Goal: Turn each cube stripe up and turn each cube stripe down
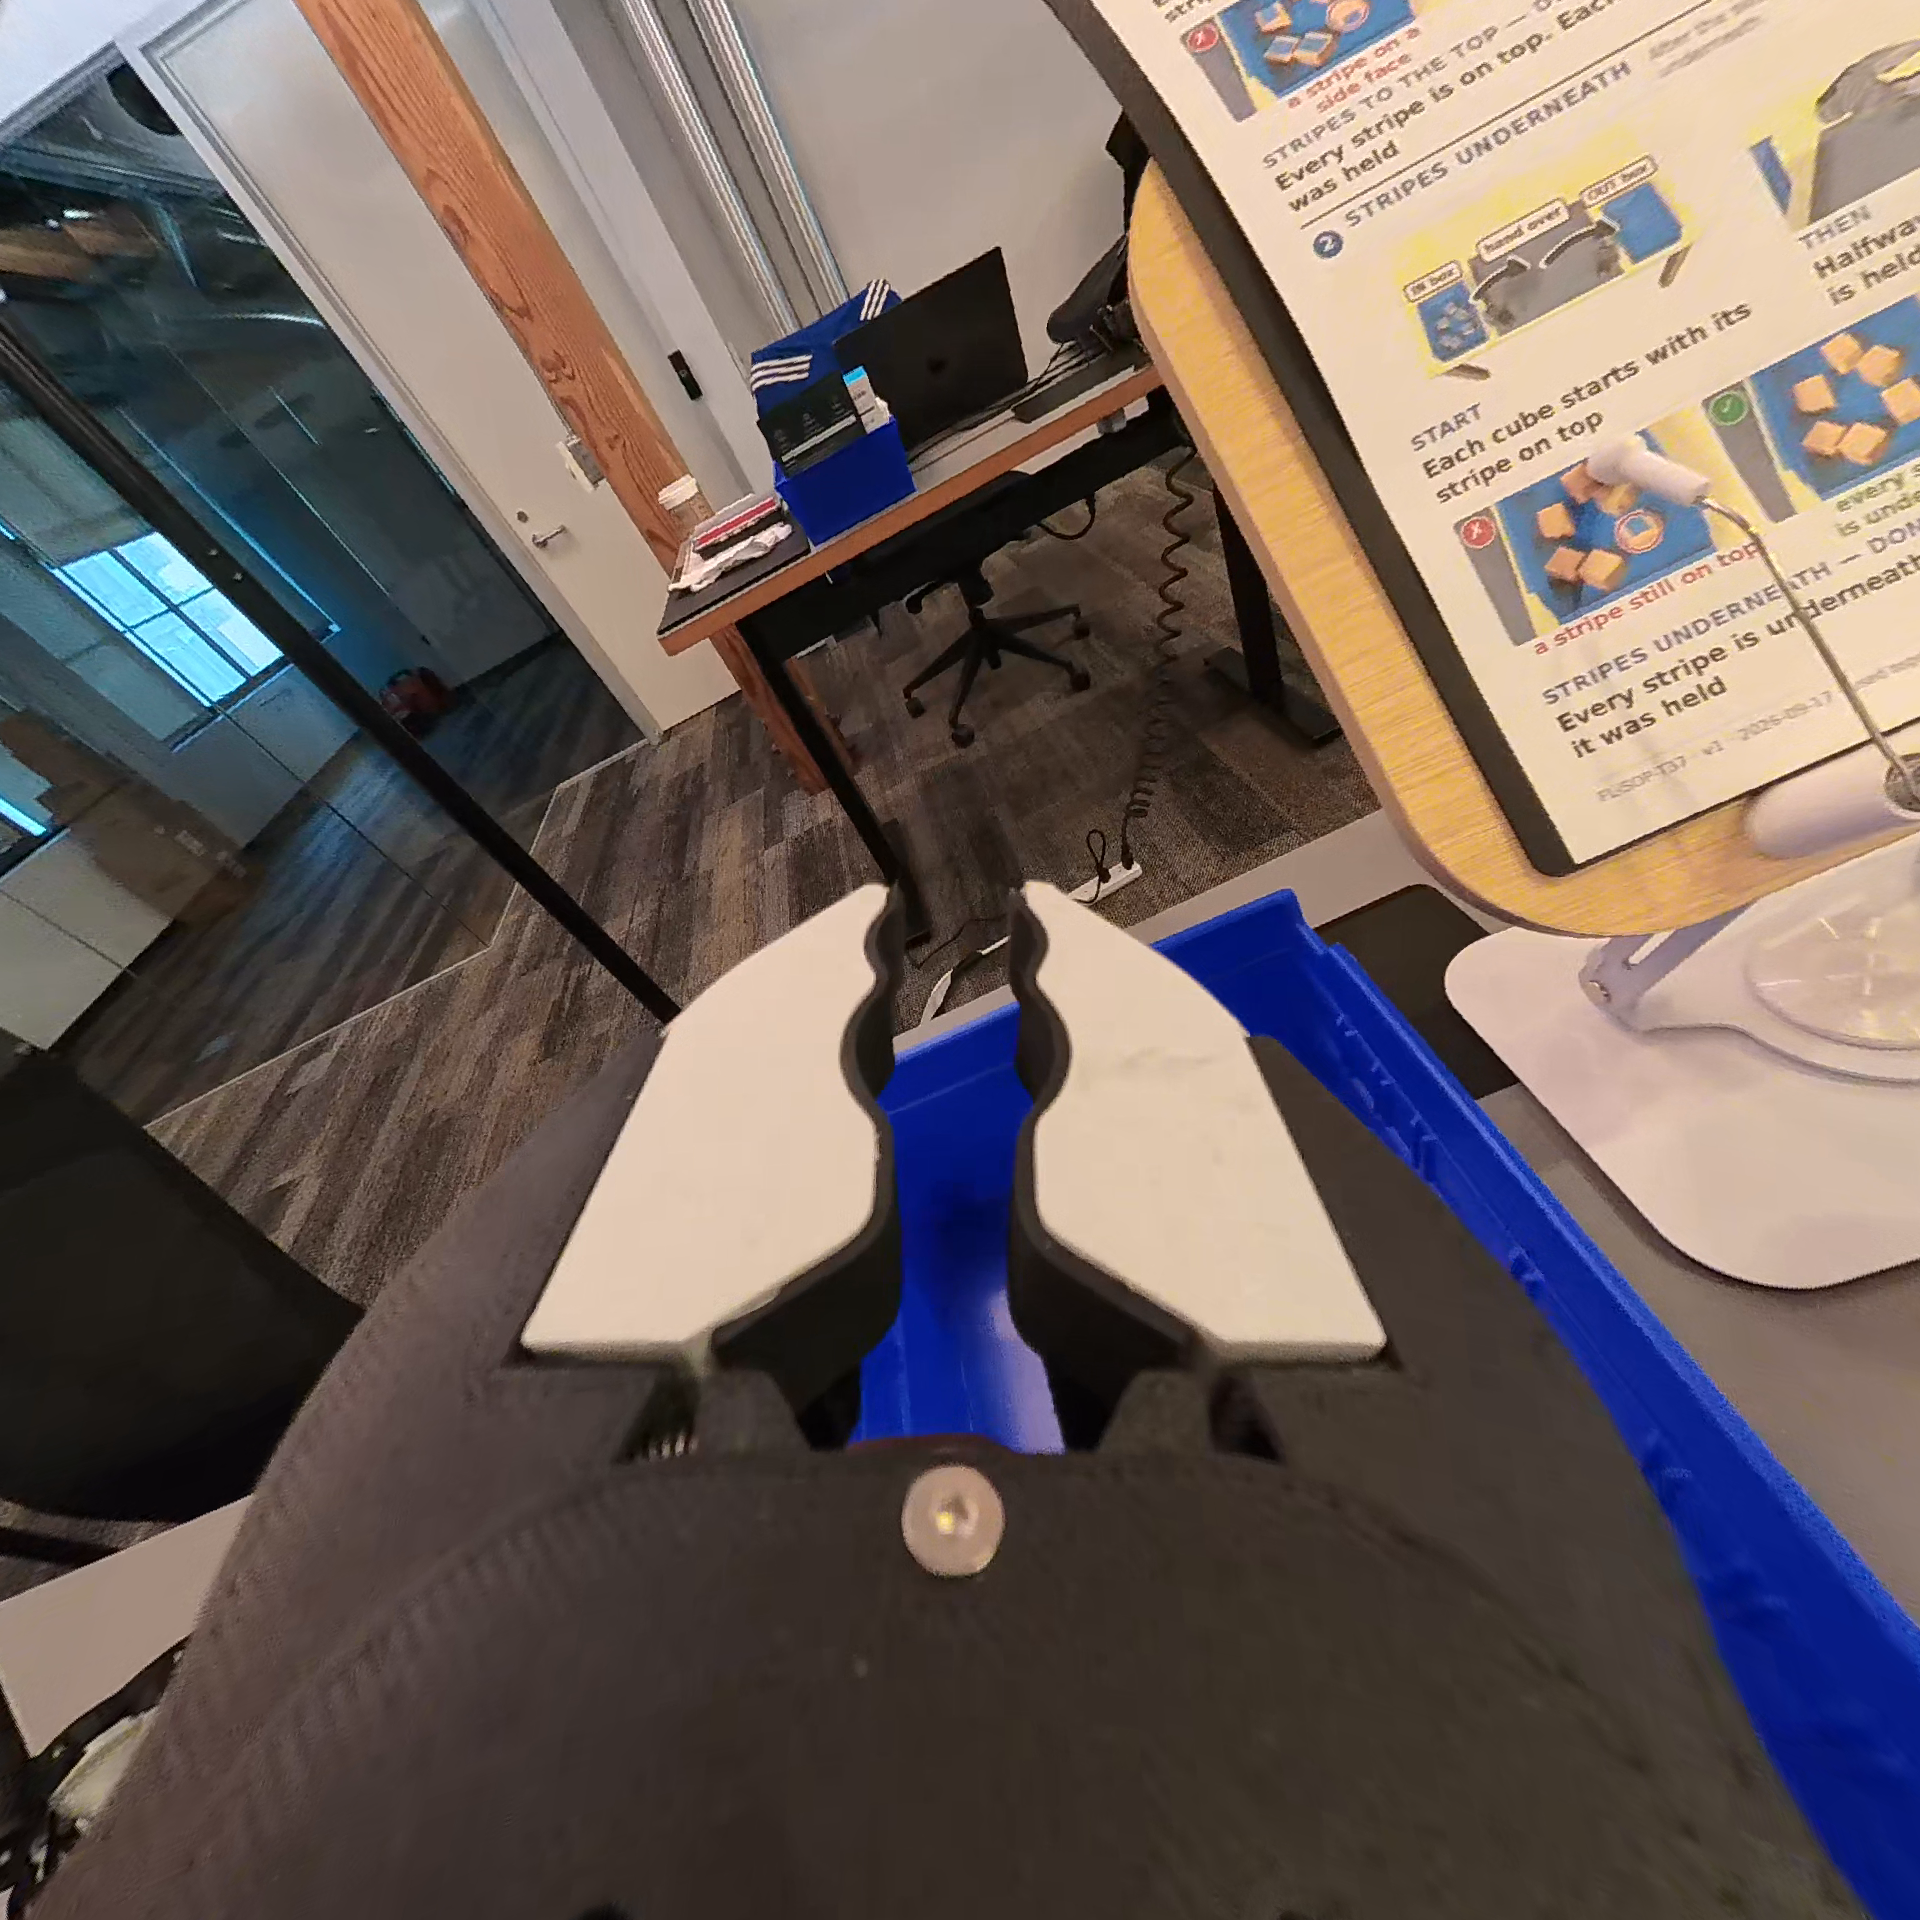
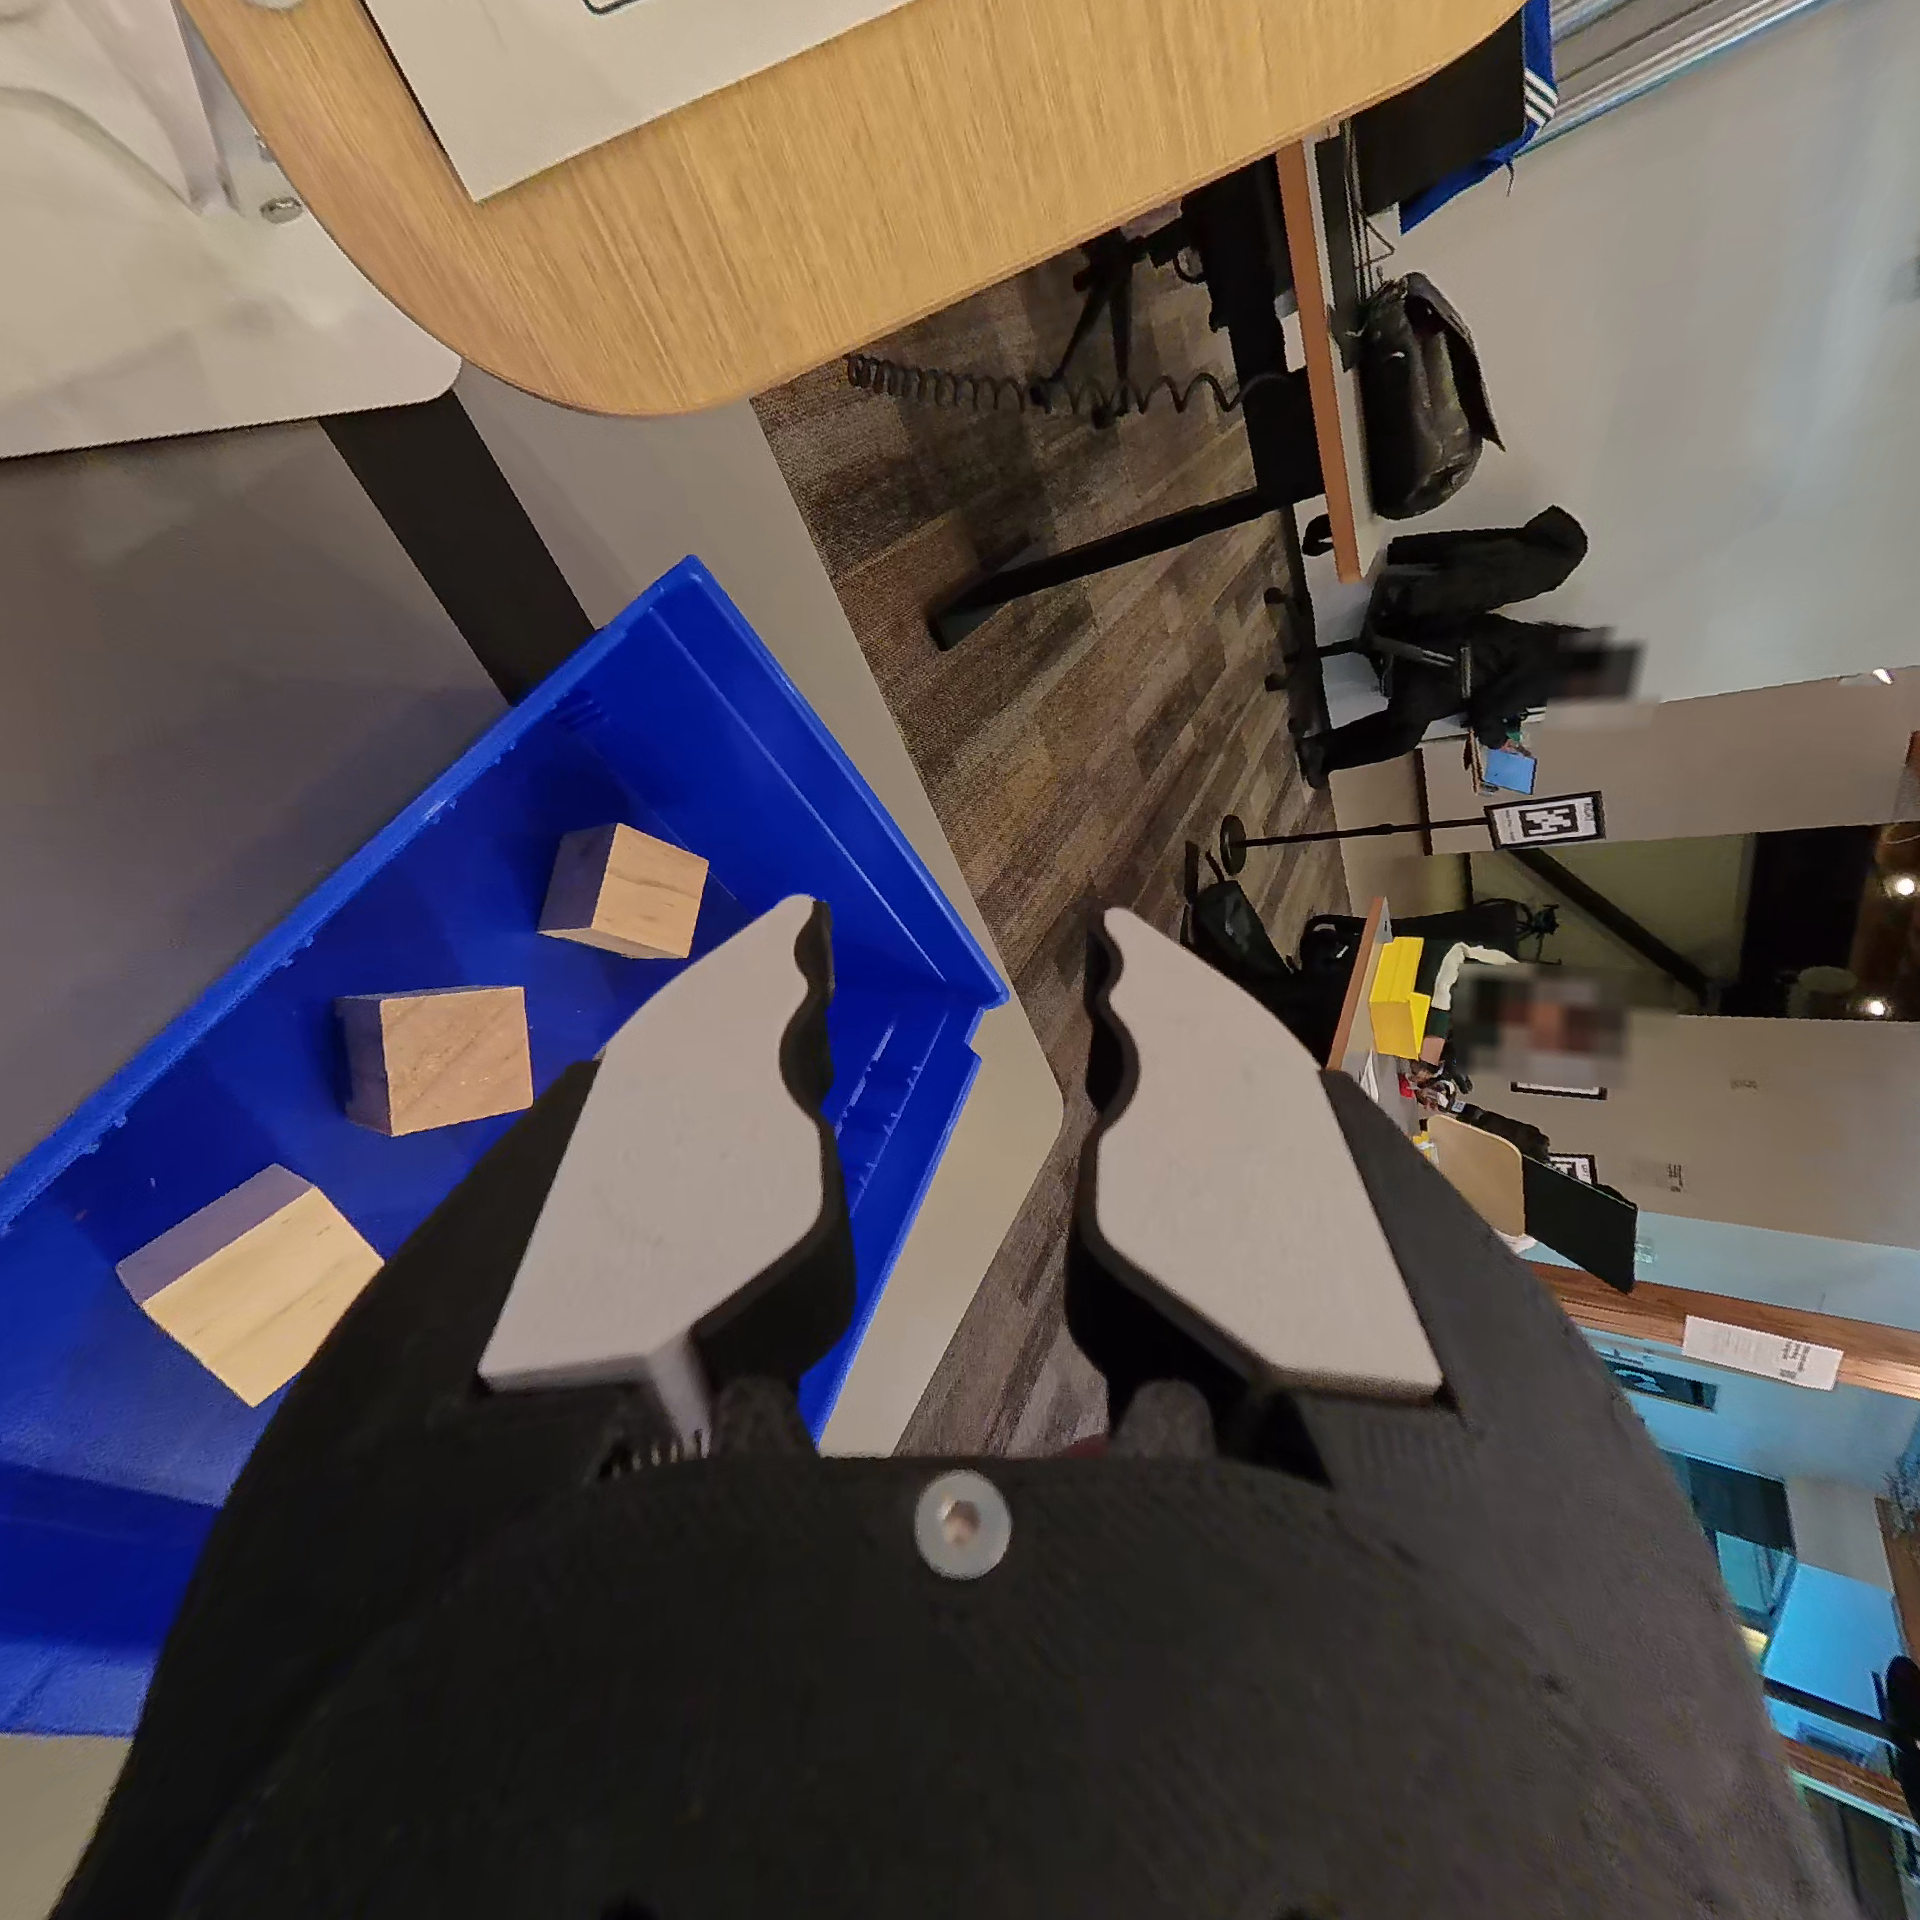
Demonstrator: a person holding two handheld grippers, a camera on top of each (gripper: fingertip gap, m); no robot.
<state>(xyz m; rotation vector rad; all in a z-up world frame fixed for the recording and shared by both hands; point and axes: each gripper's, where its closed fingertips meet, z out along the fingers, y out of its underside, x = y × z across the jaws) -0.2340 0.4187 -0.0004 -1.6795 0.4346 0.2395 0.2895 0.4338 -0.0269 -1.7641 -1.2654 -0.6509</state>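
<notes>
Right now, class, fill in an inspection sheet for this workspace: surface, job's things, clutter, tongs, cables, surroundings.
Surface: grey table, white mat on it.
Job's things: three wooden cubes in a blue bin; no stripe seen on them.
Clutter: instruction sheet on a wooden board.
Tongs: left tongs and right tongs both open, nothing held.
Cables: coiled cord hanging to the floor.
Surroundings: office desks, chair, carpet.

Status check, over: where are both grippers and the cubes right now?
Left gripper open, empty, over a blue bin. Right gripper open wider, empty, past its bin's rim. Three wooden cubes lie there, no stripes showing. Nothing in the way.
</notes>
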